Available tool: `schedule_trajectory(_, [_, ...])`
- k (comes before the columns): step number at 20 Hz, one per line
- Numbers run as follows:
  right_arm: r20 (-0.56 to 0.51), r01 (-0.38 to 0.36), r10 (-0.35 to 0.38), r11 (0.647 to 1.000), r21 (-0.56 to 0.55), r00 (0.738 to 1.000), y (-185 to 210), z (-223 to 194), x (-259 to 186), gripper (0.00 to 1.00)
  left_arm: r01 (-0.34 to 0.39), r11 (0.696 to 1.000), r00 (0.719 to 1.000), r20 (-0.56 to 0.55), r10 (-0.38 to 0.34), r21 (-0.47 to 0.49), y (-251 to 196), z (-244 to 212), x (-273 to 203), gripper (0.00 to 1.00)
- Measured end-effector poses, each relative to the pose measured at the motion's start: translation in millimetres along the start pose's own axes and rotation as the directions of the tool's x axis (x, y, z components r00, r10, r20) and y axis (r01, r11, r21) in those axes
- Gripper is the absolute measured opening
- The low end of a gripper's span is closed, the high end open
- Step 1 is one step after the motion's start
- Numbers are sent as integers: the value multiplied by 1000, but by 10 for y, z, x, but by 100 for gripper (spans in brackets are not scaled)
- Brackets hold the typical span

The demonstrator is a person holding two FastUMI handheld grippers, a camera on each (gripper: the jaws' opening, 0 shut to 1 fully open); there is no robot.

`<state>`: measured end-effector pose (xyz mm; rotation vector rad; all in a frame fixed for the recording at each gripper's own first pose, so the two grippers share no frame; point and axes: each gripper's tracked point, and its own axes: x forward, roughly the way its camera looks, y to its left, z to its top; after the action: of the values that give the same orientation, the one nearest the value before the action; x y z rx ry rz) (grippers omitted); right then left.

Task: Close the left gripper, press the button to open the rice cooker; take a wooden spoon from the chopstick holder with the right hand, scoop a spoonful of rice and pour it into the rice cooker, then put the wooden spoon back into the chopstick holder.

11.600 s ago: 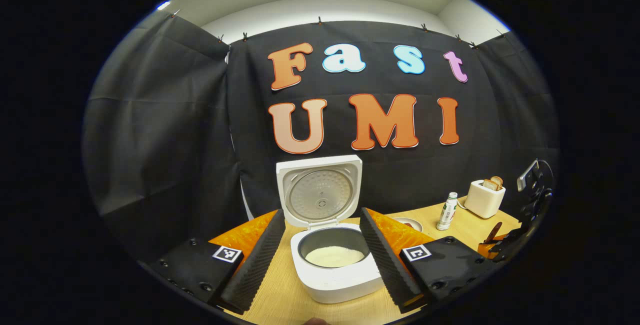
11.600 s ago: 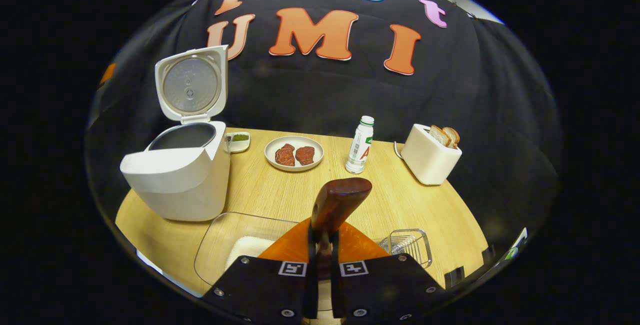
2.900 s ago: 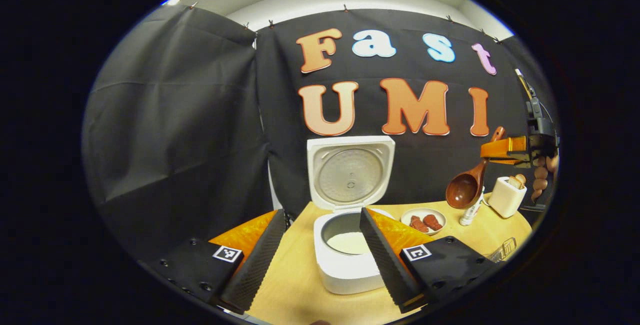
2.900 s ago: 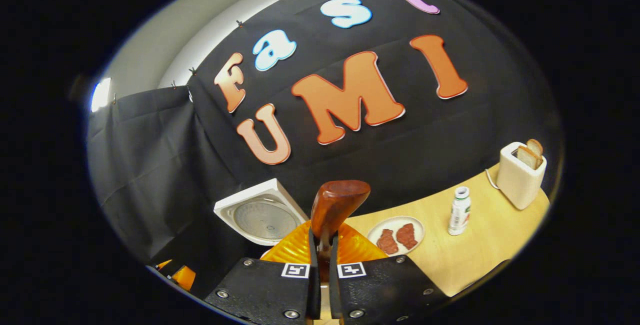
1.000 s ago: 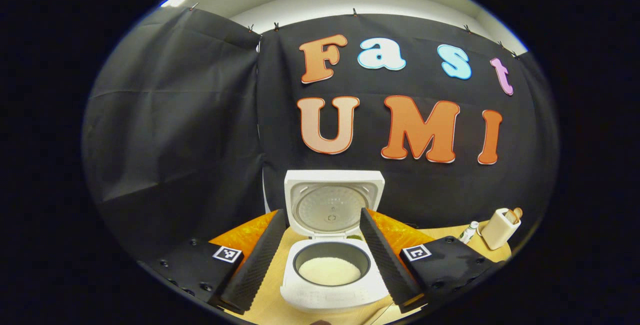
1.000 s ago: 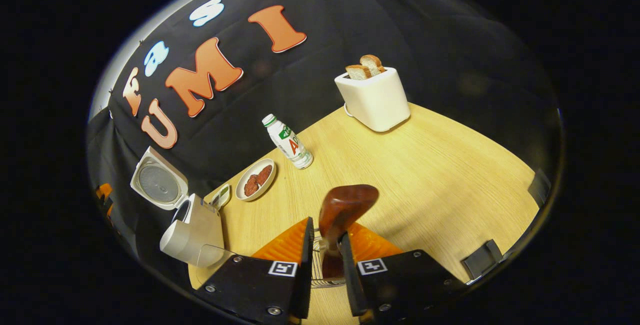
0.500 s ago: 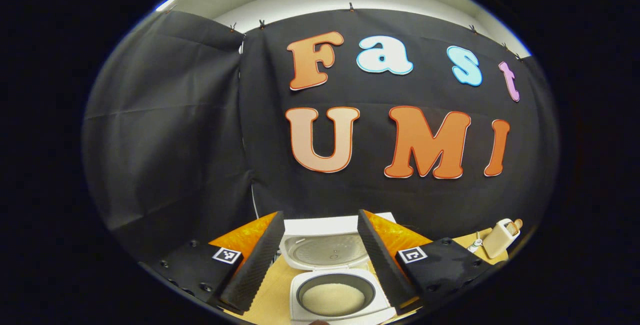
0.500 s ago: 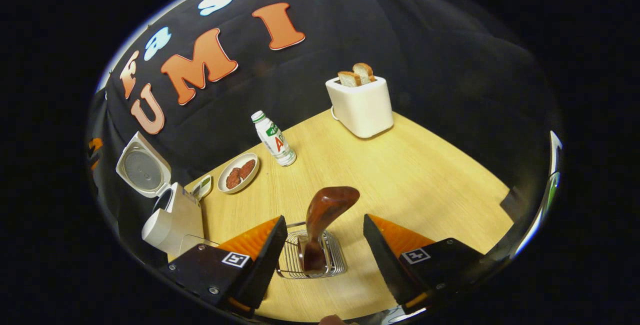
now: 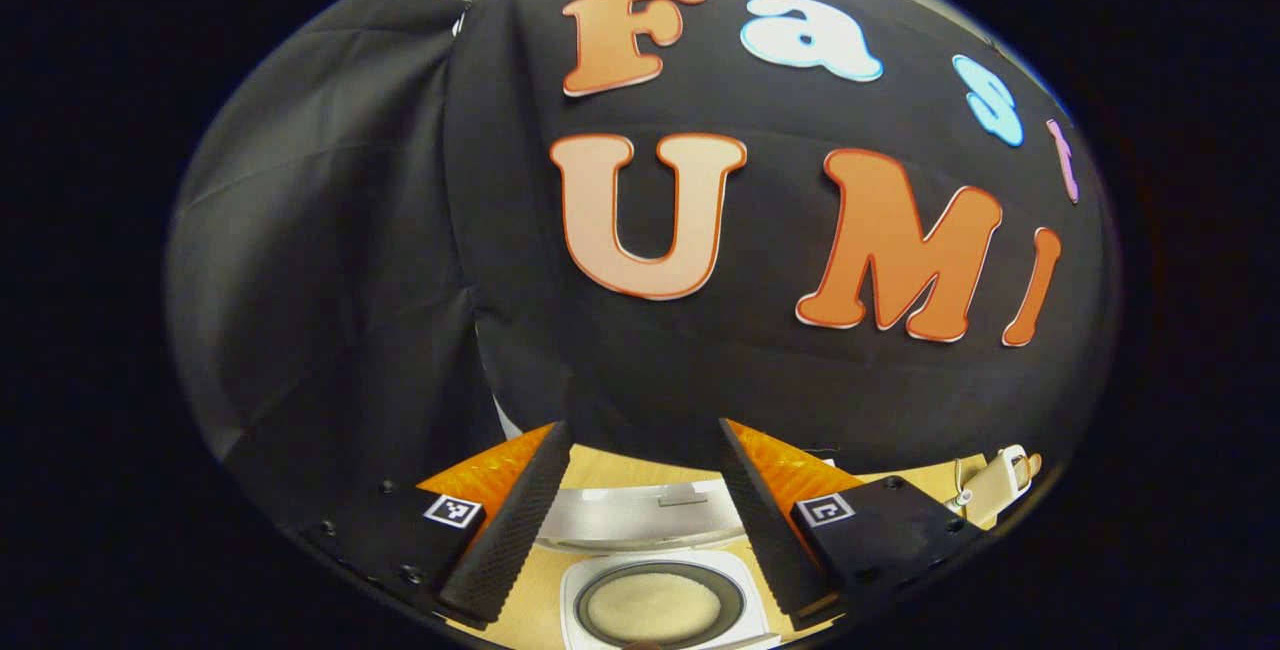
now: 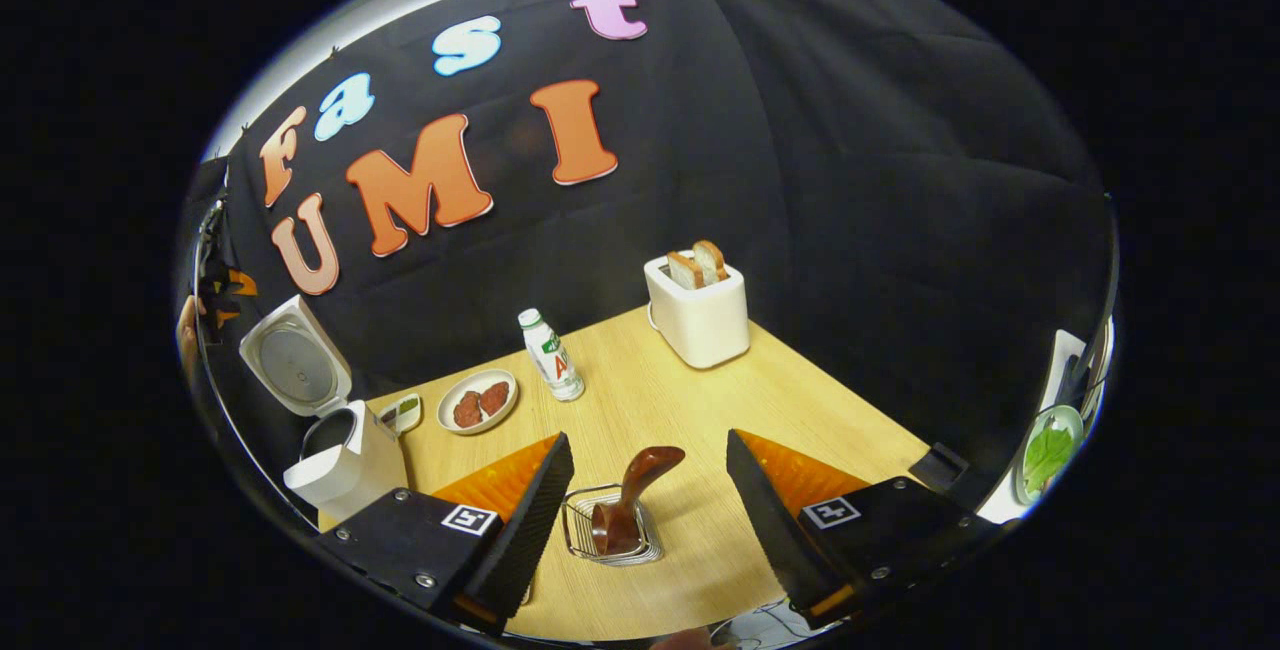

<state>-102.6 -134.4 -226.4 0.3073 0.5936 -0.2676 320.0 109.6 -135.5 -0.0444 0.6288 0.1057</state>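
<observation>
The wooden spoon (image 10: 628, 500) stands bowl-down in the wire chopstick holder (image 10: 585, 542) on the table. My right gripper (image 10: 648, 438) is open, back from the spoon and above it, touching nothing. The white rice cooker (image 10: 338, 465) stands at the table's left end with its lid (image 10: 293, 362) up. In the left gripper view the cooker's pot (image 9: 655, 607) with white rice lies right below, and its lid (image 9: 640, 522) shows edge-on between the fingers. My left gripper (image 9: 642, 424) is open and holds nothing.
On the wooden table (image 10: 800, 410) are a plate of meat (image 10: 478, 400), a small dish (image 10: 403, 413), a white bottle (image 10: 550, 355) and a toaster (image 10: 700, 315) with bread. A plate of greens (image 10: 1045, 450) lies at the far right. A hand (image 10: 186, 325) shows at the far left.
My right gripper opened, let go of the spoon in the holder and drew back upward. My left gripper moved closer over the cooker, whose lid now shows edge-on.
</observation>
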Motion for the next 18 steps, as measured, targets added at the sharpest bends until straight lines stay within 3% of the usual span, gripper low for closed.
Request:
schedule_trajectory(3, [65,3,-3,1000,3,998,24,333,-270,95,1,998,988,-154,-11,-67,-80,-312,190,98])
schedule_trajectory(5, [99,5,-5,1000,-3,995,14,449,-359,95,-19,999,984,-179,13,-32,-23,-344,159,100])
schedule_trajectory(7, [117,-7,8,1000,-10,993,30,530,-399,95,9,1000,977,-215,-6,12,-119,-393,65,100])
schedule_trajectory(13, [144,-105,109,994,-39,984,261,725,-324,95,71,997,945,-319,-69,-7,-249,-857,-341,96])
schedule_trajectory(15, [140,-147,154,987,-62,978,368,751,-267,95,83,996,919,-384,-84,-19,-300,-1158,-479,95])
schedule_trajectory(18, [142,-186,198,978,-91,970,477,811,-187,95,74,997,856,-511,-83,-38,-328,-1725,-734,96])
